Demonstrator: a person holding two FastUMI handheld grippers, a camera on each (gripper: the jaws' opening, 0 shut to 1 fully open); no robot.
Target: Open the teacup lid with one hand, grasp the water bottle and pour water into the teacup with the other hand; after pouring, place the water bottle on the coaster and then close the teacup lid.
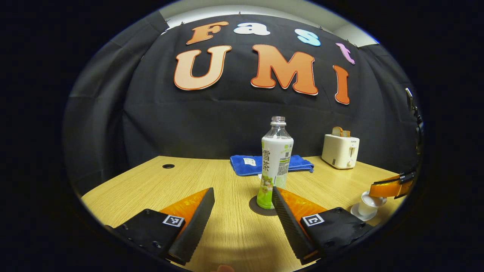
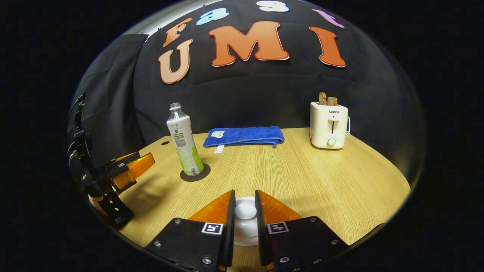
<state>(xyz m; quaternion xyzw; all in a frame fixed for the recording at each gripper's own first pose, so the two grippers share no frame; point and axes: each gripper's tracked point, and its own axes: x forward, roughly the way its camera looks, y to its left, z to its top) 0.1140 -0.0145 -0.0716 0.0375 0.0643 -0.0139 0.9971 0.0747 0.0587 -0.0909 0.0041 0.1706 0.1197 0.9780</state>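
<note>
— Where's the bottle relative to your left tongs (image 1: 242, 215)?
— I see the water bottle (image 1: 275, 162) just ahead of them, between the line of the two fingers, nearer the right one. It stands upright on the dark coaster (image 1: 261, 207), long axis vertical, uncapped mouth up, towards the middle of the tabletop (image 1: 151, 177). My left tongs are spread wide and touch nothing.
— And the right side?
— My right tongs (image 2: 245, 211) sit near the tabletop's near edge, fingers drawn in close on either side of the teacup lid (image 2: 245, 210), flanking its white knob. I cannot tell whether both pads press on it. The teacup (image 1: 368, 204) rests on its saucer.
</note>
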